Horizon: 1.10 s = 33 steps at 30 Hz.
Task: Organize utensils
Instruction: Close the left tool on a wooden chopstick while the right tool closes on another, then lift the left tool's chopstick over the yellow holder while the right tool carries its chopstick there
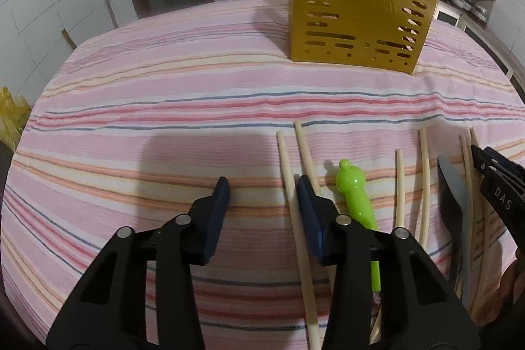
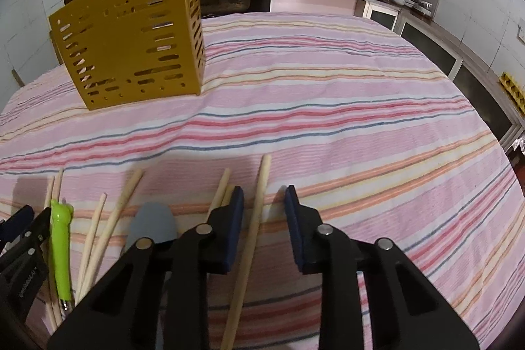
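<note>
**A:** Item one: right tool (image 2: 264, 202). Condition?

**B:** Jaws spread wide, holding nothing. One chopstick (image 2: 254, 218) lies on the striped cloth (image 2: 328, 107) in the gap between its fingers, nearer the left finger. Two more chopsticks (image 2: 220, 191) lie just outside that finger.

**A:** Item two: left tool (image 1: 262, 189).

**B:** Also wide open and unladen. It straddles one chopstick (image 1: 288, 173); a second crosses under its right finger.

**A:** Remaining stock on the counter?

**B:** Green-handled utensil (image 1: 352, 186), grey spatula (image 1: 454, 186), further chopsticks (image 1: 425, 173), all in a row along the near edge. Yellow slotted holder (image 2: 131, 38) stands upright, well apart, toward the far side.

**A:** Handling advice for the step in hand?

**B:** Likely a pick of the single stick at the right tool. Centre it between the pads first, lower until the pads meet the cloth, close around mid-length. A thin round stick may roll or pivot; keep clear of the neighbouring pair, then carry it upright to the holder.
</note>
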Each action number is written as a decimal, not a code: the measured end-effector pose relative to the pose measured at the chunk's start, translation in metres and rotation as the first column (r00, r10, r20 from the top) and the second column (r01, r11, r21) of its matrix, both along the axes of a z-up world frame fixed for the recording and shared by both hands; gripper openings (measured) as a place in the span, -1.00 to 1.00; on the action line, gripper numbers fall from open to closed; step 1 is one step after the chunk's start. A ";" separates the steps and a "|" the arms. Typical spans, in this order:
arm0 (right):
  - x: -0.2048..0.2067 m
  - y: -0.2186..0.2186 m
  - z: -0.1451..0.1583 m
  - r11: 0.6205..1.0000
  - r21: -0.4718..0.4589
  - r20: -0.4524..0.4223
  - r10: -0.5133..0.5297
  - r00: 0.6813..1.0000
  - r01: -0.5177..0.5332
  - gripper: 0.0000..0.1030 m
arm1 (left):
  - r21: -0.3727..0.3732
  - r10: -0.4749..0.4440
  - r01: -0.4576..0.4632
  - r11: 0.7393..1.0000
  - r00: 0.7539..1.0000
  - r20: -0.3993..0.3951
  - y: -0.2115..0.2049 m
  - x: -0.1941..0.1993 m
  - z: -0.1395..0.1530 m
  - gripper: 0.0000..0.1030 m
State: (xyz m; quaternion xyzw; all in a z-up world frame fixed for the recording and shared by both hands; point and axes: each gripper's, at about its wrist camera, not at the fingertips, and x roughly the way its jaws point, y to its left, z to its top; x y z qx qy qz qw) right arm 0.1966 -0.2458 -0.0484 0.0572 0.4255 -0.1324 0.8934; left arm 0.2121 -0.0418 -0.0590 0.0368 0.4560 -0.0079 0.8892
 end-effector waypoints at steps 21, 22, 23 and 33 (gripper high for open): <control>0.002 -0.002 0.017 0.996 0.081 0.047 0.029 0.998 -0.033 -0.88 | -0.101 -0.005 0.004 0.995 1.000 -0.008 0.009 0.009 0.008 -0.90; -0.001 -0.001 0.020 0.996 0.081 0.064 0.032 0.997 -0.037 -0.88 | -0.104 0.001 -0.001 0.995 1.000 -0.001 0.012 0.007 0.010 -0.90; -0.005 -0.001 0.022 0.996 0.083 0.078 0.035 0.996 -0.041 -0.88 | -0.108 0.007 -0.006 0.994 1.000 0.011 0.015 0.005 0.013 -0.91; -0.039 0.002 0.063 0.989 0.089 0.306 0.086 0.948 -0.119 -0.88 | -0.133 0.019 0.013 0.991 0.971 0.238 0.035 -0.039 0.063 -0.91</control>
